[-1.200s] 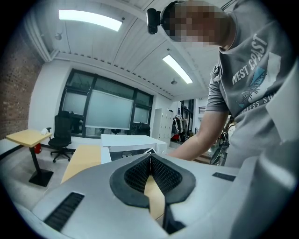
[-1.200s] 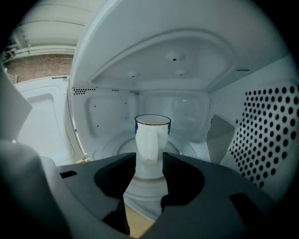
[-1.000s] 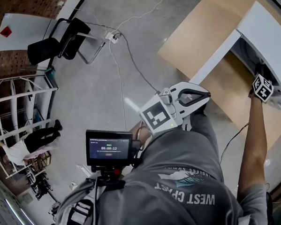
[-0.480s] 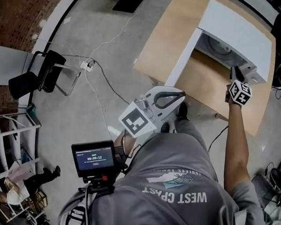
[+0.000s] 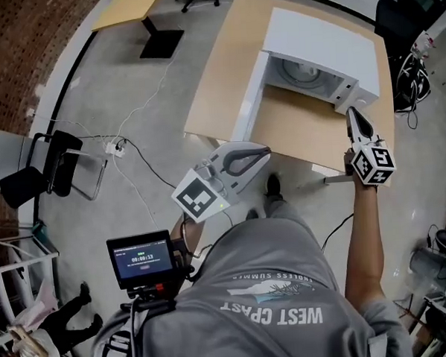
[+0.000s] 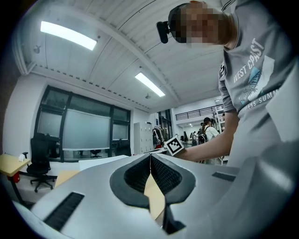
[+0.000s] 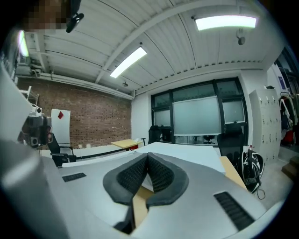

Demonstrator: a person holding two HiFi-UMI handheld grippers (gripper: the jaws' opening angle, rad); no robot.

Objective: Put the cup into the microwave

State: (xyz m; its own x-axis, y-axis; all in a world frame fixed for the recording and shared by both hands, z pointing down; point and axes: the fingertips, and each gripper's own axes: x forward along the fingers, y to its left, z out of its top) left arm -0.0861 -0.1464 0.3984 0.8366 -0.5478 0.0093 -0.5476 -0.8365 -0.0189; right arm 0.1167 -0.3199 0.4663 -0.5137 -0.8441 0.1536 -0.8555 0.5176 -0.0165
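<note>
So far: neither pair of tongs carries anything, and the microwave [image 5: 327, 38] stands with its door [image 5: 249, 105] swung wide to the left. I judge the placing step to be done or very nearly so.
Cup: I cannot find it in any view. It is not between either pair of tongs and not on the bare part of the table [image 5: 295, 125]. If it sits inside the cavity, it is too small and shadowed to tell from above.
Left to do: as I read it, only making sure the cup really is inside. Shutting the door might follow, though the task does not ask for it.
Left tongs [image 5: 265, 151]: pressed together and empty, held by the table's near edge, well apart from the microwave.
Right tongs [image 5: 351, 113]: they have just been closing and now the pads meet with nothing between them. The tips point toward the microwave's near right corner, near it but not touching.
Microwave shape: a boxy white shell, smooth and matt, with a pale round turntable [image 5: 301, 73] showing in the cavity. It sits on the far part of the table.
Table: flat, smooth, light wood colour, standing on a grey concrete-looking floor [image 5: 129, 89].
Tongs build: smooth grey plastic shells that taper to a point, with black pads [image 7: 161, 175] in a fine gridded texture. The right pair carries a cube [image 5: 373, 165] of black-and-white square markers.
</note>
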